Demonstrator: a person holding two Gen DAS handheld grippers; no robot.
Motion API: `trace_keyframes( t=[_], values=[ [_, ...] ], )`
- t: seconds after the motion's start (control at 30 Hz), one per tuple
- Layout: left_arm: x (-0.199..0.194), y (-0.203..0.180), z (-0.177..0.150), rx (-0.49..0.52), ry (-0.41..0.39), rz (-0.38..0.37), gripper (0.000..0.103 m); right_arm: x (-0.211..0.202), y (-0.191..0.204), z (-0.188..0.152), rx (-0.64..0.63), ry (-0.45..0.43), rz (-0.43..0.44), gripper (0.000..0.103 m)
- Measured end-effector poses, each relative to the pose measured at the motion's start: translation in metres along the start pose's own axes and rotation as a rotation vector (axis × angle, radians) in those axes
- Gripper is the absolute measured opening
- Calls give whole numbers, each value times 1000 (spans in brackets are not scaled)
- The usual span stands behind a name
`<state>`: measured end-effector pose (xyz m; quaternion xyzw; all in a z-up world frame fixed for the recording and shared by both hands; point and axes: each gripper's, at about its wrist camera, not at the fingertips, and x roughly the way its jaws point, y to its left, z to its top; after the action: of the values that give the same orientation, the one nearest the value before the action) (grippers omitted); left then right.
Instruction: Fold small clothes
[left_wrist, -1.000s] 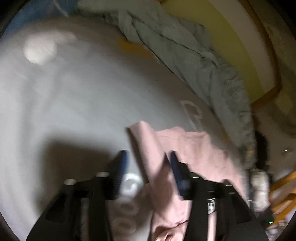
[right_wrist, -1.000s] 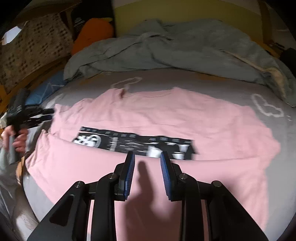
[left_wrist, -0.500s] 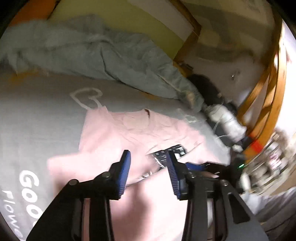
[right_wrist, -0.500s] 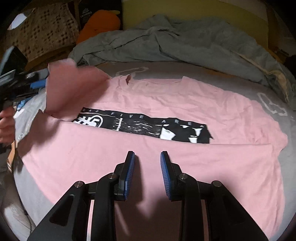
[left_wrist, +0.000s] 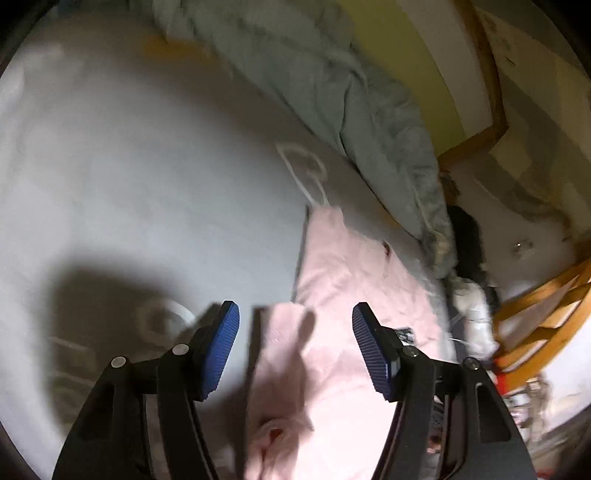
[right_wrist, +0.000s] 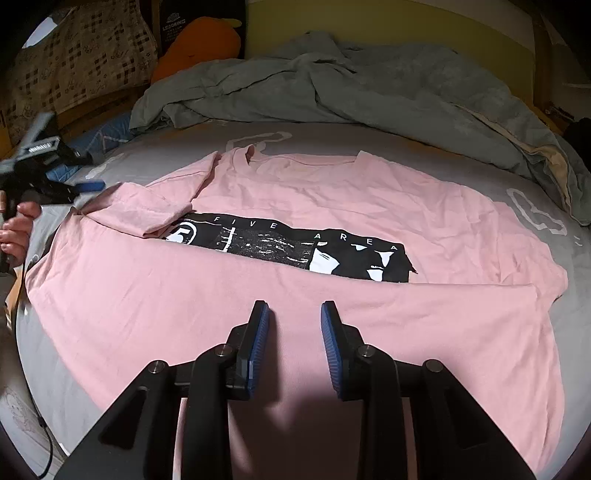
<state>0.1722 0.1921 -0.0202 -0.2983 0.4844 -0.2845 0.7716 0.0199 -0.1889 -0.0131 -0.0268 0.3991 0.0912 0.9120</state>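
I saw the pink shirt lying crosswise on the bed, its unfolded sleeve at frame right nearer my right gripper, half-open and empty; my left gripper gaped wide, empty.

- The left gripper is opening wide, having let go of the sleeve.
- The sleeve is now lying folded inward over the pink T-shirt.
- The left gripper is drawing back.

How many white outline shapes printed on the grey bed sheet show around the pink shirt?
2 in the right wrist view: one white outline shape beyond the pink cotton T-shirt near its collar, one past its right edge. The shirt may hide others.
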Motion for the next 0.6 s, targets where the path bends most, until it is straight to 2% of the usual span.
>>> trace_keyframes(
  t=[0.03, 0.1, 0.13, 0.17, 0.23, 0.33, 0.37, 0.43, 0.47, 0.5, 0.6],
  values=[
    [5, 0, -2, -8, 13, -10, 60, 0, 0, 0, 0, -1, -1, 30],
    [8, -5, -5, 17, 14, -2, 41, 0, 0, 0, -3, -1, -2, 30],
    [8, -7, -6, 26, 7, 33, 18, 0, 0, 0, -6, -2, -3, 30],
    [4, -7, -8, 36, -8, 60, 3, 0, 1, 0, -9, -3, -5, 30],
    [-6, -11, -8, 62, -75, 110, 3, 0, 2, -1, -16, -6, -8, 30],
    [-42, -10, -16, 25, -310, 259, 3, 1, 3, -2, -19, -7, -12, 30],
    [-61, -3, -26, -33, -413, 342, 3, 1, 3, -2, -20, -7, -13, 30],
    [-91, 14, -45, -179, -561, 451, 0, 1, 3, -2, -22, -9, -21, 30],
    [-103, 26, -57, -264, -614, 512, 2, 2, 4, -3, -23, -10, -26, 30],
    [-110, 35, -63, -313, -616, 518, 2, 2, 4, -3, -25, -11, -29, 30],
    [-115, 56, -73, -399, -565, 405, 2, 2, 6, -3, -31, -12, -34, 30]
  ],
)
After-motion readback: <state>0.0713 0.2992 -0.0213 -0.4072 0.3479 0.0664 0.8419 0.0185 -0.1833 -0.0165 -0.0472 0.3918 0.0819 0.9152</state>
